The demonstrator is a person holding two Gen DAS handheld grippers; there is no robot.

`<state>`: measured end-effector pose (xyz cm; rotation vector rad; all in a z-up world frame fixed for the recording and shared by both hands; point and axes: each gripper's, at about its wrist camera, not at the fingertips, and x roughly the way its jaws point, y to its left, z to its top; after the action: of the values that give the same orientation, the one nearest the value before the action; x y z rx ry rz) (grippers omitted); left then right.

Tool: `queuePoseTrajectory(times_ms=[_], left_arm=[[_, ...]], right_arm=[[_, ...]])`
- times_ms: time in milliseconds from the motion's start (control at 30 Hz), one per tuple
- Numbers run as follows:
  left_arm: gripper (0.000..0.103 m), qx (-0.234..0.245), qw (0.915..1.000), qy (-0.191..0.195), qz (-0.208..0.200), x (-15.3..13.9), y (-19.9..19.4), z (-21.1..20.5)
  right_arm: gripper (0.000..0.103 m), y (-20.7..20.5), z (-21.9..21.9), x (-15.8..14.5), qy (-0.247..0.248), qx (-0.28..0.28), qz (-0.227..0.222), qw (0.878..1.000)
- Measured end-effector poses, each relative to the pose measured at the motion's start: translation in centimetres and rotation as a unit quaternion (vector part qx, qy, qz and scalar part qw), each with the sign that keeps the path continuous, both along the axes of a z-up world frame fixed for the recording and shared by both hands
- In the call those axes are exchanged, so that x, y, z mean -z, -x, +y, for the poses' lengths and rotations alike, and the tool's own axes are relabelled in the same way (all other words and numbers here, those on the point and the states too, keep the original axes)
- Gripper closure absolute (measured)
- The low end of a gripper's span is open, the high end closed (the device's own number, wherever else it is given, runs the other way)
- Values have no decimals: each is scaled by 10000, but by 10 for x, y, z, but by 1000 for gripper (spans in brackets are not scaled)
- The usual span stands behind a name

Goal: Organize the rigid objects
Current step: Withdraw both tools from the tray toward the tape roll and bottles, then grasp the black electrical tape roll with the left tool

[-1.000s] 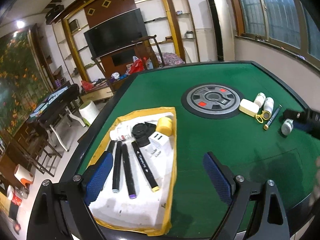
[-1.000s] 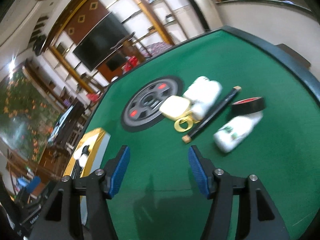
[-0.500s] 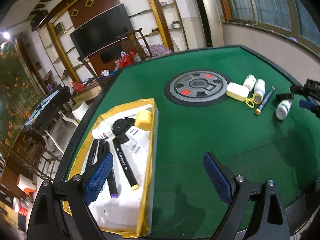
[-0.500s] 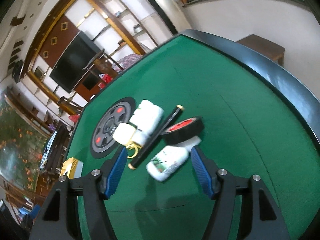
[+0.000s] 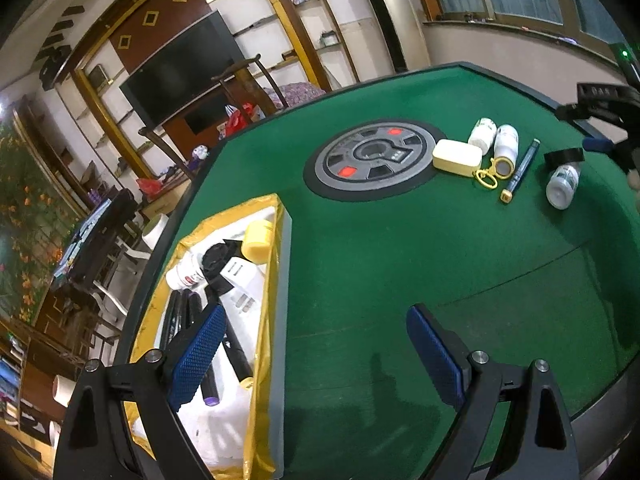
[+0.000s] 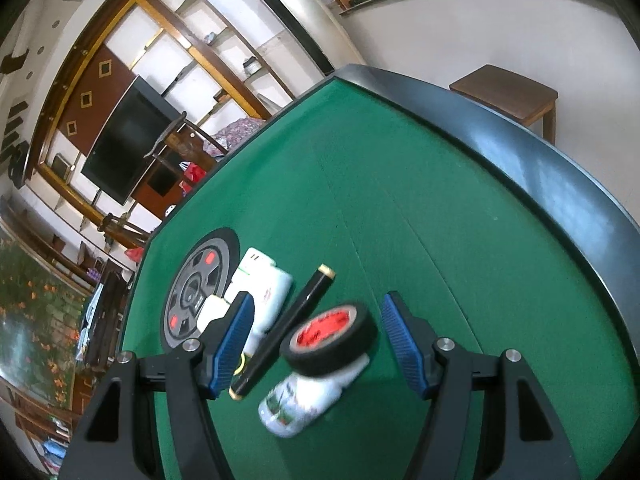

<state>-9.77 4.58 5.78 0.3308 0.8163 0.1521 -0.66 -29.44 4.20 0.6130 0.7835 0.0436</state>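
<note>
My right gripper [image 6: 318, 344] is open. A black tape roll with a red core [image 6: 332, 338] sits between its blue pads without touching them, leaning on a lying white bottle [image 6: 308, 400]. To their left lie a dark pen [image 6: 284, 332], two white bottles [image 6: 260, 292] and a cream case [image 6: 212, 312]. My left gripper [image 5: 316, 354] is open and holds nothing, over green felt beside the yellow-rimmed tray [image 5: 276, 320]. The tray holds markers [image 5: 232, 352], a white bottle [image 5: 186, 274], a white charger [image 5: 240, 276] and a yellow block [image 5: 258, 236].
A round grey panel [image 5: 372, 158] is set in the middle of the green table [image 5: 400, 260]. A gold keyring [image 5: 486, 180] lies by the case. The table's black rim [image 6: 540, 168] curves close on the right, with a wooden stool [image 6: 508, 88] beyond it.
My right gripper has closed in on the tape roll and bottle, which now sit between its fingers. My left gripper has drifted right, off the tray and over the felt.
</note>
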Motion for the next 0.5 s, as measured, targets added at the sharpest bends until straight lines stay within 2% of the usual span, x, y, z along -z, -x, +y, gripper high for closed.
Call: queuePoseTrajectory(times_ms=[300,500], left_arm=[[9,-12,9996,54,276,14,-13,-4],[9,-42,9944,854,625,27,-24,1]], right_arm=[[38,-46,-6,24,-228,-81,265,9994],[31,-54,-7,36,-538,-402,124,9977]])
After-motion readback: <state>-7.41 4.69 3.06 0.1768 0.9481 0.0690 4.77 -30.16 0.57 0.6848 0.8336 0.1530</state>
